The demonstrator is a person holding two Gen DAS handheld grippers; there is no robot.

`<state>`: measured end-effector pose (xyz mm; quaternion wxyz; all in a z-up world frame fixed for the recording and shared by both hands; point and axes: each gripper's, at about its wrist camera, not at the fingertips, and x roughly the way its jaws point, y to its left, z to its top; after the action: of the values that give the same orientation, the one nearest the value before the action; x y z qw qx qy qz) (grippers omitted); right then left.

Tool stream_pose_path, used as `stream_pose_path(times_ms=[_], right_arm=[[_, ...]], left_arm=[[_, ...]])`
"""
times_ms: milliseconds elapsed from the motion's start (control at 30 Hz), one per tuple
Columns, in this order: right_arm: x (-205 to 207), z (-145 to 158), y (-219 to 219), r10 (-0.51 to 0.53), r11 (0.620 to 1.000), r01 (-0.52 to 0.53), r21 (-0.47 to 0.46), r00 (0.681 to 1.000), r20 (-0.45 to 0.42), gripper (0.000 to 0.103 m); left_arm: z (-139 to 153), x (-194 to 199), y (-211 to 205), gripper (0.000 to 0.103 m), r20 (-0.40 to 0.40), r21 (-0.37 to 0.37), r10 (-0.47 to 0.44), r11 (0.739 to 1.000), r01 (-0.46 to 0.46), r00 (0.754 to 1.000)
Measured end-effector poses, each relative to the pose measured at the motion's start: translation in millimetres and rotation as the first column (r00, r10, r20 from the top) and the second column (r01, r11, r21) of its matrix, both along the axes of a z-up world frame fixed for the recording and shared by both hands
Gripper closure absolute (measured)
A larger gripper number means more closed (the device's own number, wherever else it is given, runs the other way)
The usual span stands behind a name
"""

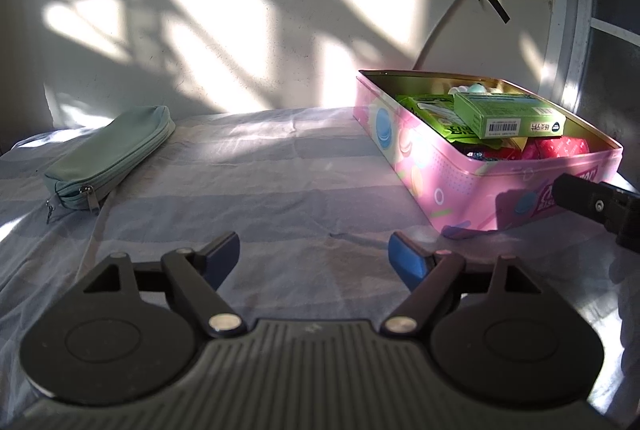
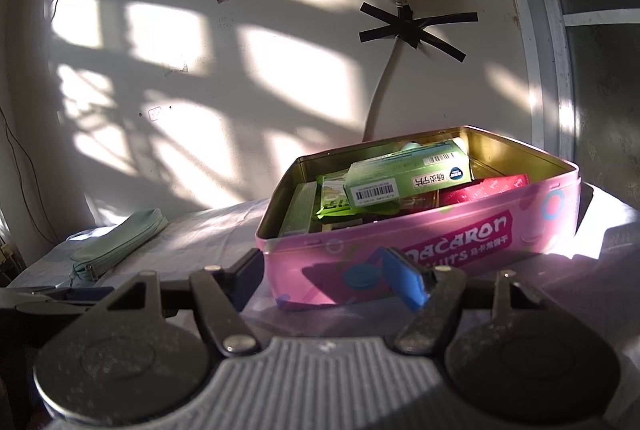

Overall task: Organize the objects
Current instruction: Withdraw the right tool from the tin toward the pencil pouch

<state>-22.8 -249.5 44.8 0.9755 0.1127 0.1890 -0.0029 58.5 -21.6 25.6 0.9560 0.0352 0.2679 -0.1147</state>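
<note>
With both grippers' jaws apart and empty, the left gripper (image 1: 314, 256) should square its jaws across the green pouch (image 1: 110, 151) before carrying it toward the pink tin (image 1: 452, 165).

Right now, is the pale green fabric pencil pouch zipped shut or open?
Shut. The pale green fabric pencil pouch lies flat on the striped cloth, zipper line closed along its length, pulls at the near end.
</note>
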Motion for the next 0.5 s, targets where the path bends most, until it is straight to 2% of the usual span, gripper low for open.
stream_pose_path(times_ms=[500], right_arm=[[6.2,3.3,10.0,0.009,1.000,-0.009,-0.022,1.000,-0.005,0.035]], left_arm=[[-4.4,6.5,8.6,0.018,-0.011,-0.002,0.011,1.000,-0.011,1.000]])
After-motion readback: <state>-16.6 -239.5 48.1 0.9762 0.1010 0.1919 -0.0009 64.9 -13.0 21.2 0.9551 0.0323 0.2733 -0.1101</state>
